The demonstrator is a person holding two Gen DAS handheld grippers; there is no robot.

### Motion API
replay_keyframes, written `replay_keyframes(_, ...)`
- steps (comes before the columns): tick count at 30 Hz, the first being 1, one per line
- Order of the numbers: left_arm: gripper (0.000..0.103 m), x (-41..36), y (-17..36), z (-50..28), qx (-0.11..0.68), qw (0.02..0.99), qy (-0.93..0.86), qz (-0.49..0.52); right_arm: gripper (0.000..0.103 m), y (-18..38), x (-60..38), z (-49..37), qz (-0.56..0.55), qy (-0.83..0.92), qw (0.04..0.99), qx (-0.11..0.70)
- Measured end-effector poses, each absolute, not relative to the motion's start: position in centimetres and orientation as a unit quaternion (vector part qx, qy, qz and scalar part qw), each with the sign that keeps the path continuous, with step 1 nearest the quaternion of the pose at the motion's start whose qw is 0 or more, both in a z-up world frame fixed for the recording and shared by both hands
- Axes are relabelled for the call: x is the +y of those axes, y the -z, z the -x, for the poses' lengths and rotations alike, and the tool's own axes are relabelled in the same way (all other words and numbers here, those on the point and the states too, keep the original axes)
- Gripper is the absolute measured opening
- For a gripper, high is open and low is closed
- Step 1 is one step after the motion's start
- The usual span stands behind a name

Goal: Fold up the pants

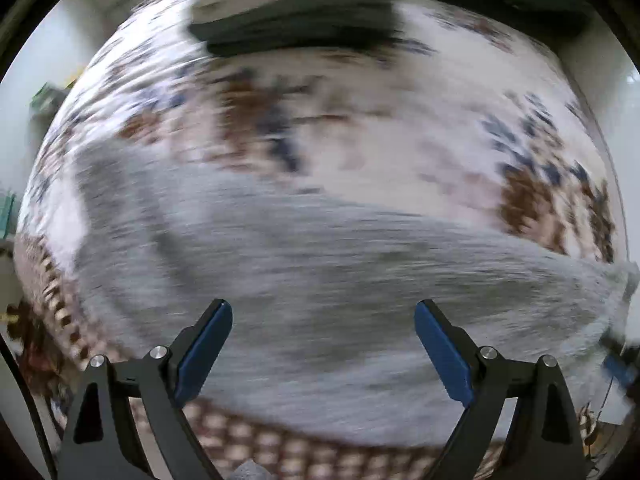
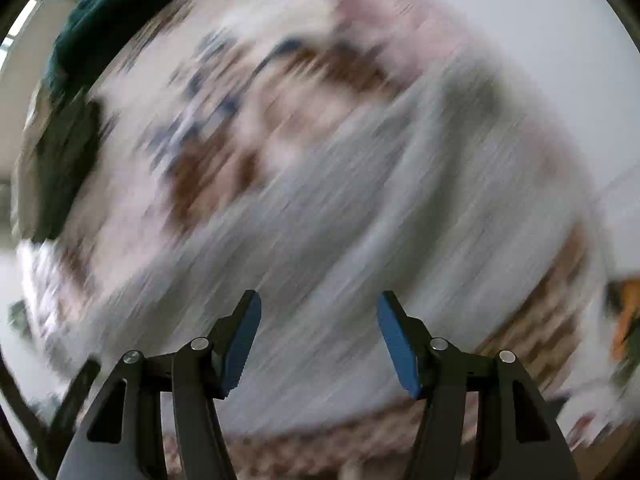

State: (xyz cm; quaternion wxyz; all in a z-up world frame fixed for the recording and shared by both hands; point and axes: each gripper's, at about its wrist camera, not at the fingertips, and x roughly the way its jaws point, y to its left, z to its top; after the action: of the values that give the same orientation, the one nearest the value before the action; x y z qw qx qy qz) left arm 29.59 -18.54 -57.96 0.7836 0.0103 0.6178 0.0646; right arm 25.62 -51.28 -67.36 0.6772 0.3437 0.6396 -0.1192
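Left wrist view first: pretty smeared, but the left gripper [image 1: 323,309] with its black fingers and blue pads has its jaws spread wide with nothing between them. Right under it lie the light grey fabric pants [image 1: 304,280], spread across a bed cover with a white, brown and navy pattern [image 1: 400,140] and a checked brown border on the near edge. This view also gets something the other doesn't show clearly: a stack of dark folded clothes [image 1: 296,24] at the far side of the cover, well apart from the pants. A bit of blue shows at the right edge, too blurred to name.

Right wrist view is blurrier, all streaks. The right gripper [image 2: 319,300], same black-and-blue build, has its jaws apart, somewhat narrower than the left's, and empty. The pants run diagonally under it over the patterned cover. Only here: a dark teal cloth [image 2: 104,8] up in the top left corner, plus an orange blur [image 2: 628,320] at the right edge I can't make out.
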Motion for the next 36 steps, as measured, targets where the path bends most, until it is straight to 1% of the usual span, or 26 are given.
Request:
replay_keyframes(4,0.093,-8.6,56.6,-29.7,0.624,0.770,-0.130,0.018,0.063,70.4,-41.4,-25.7,-0.388,0.054,0.621,0.679)
replay_keyframes(7,0.093,-0.6,55.9,-30.9,0.626,0.760,-0.165,0.065,0.063,73.0,-36.1,-25.6,-0.436,0.047,0.573,0.693)
replay_keyframes(9,0.093,3.0,55.7,-32.1,0.623,0.757,-0.173,0.096,0.063,74.3,-33.5,-25.3,-0.467,0.063,0.547,0.692)
replay_keyframes(12,0.093,6.3,56.8,-35.0,0.632,0.745,-0.155,0.145,0.063,75.5,-31.1,-24.4,-0.494,0.095,0.530,0.683)
replay_keyframes(14,0.093,7.5,58.5,-37.2,0.644,0.734,-0.135,0.169,0.063,75.8,-30.1,-24.1,-0.483,0.114,0.538,0.681)
replay_keyframes(15,0.093,7.9,59.4,-38.1,0.649,0.728,-0.129,0.180,0.062,75.8,-29.8,-24.1,-0.476,0.125,0.548,0.677)
replay_keyframes(16,0.093,8.2,60.7,-39.2,0.655,0.722,-0.116,0.192,0.059,75.7,-29.5,-24.2,-0.468,0.133,0.559,0.672)
replay_keyframes(17,0.086,8.5,61.5,-39.9,0.659,0.718,-0.114,0.192,0.042,75.7,-29.3,-24.2,-0.460,0.145,0.566,0.669)
replay_keyframes(18,0.056,8.5,62.1,-40.3,0.658,0.719,-0.113,0.191,0.019,75.7,-29.1,-24.2,-0.453,0.157,0.573,0.665)
replay_keyframes(19,0.035,8.6,62.5,-40.6,0.652,0.726,-0.104,0.195,0.013,75.6,-29.0,-24.1,-0.452,0.167,0.578,0.659)
replay_keyframes(20,0.011,8.6,62.7,-40.7,0.646,0.732,-0.097,0.193,0.011,75.4,-29.2,-23.9,-0.453,0.177,0.581,0.652)
replay_keyframes(21,0.010,8.9,62.5,-40.4,0.638,0.739,-0.097,0.193,0.009,74.9,-29.3,-23.6,-0.453,0.186,0.588,0.643)
replay_keyframes(24,0.009,9.7,59.9,-38.2,0.599,0.774,-0.092,0.186,0.008,72.7,-29.6,-23.6,-0.422,0.185,0.626,0.629)
replay_keyframes(27,0.009,11.5,58.2,-34.9,0.584,0.783,-0.099,0.191,0.008,70.7,-29.1,-23.4,-0.381,0.174,0.657,0.626)
replay_keyframes(29,0.009,12.8,58.5,-32.8,0.592,0.776,-0.109,0.191,0.008,70.7,-28.2,-23.2,-0.369,0.169,0.654,0.639)
replay_keyframes(31,0.010,13.9,60.3,-31.3,0.608,0.761,-0.125,0.188,0.008,71.5,-27.6,-22.7,-0.355,0.168,0.644,0.656)
replay_keyframes(33,0.016,14.9,63.1,-30.3,0.628,0.740,-0.139,0.194,0.008,73.2,-26.9,-22.6,-0.335,0.158,0.627,0.686)
replay_keyframes(34,0.020,15.3,64.7,-30.0,0.647,0.722,-0.146,0.198,0.010,73.9,-26.7,-22.5,-0.331,0.155,0.614,0.699)
replay_keyframes(35,0.023,15.7,65.8,-29.5,0.658,0.704,-0.149,0.220,0.013,74.5,-26.6,-22.3,-0.337,0.152,0.601,0.708)
replay_keyframes(36,0.031,16.1,66.2,-29.2,0.660,0.696,-0.150,0.242,0.019,74.8,-26.5,-22.1,-0.344,0.147,0.587,0.718)
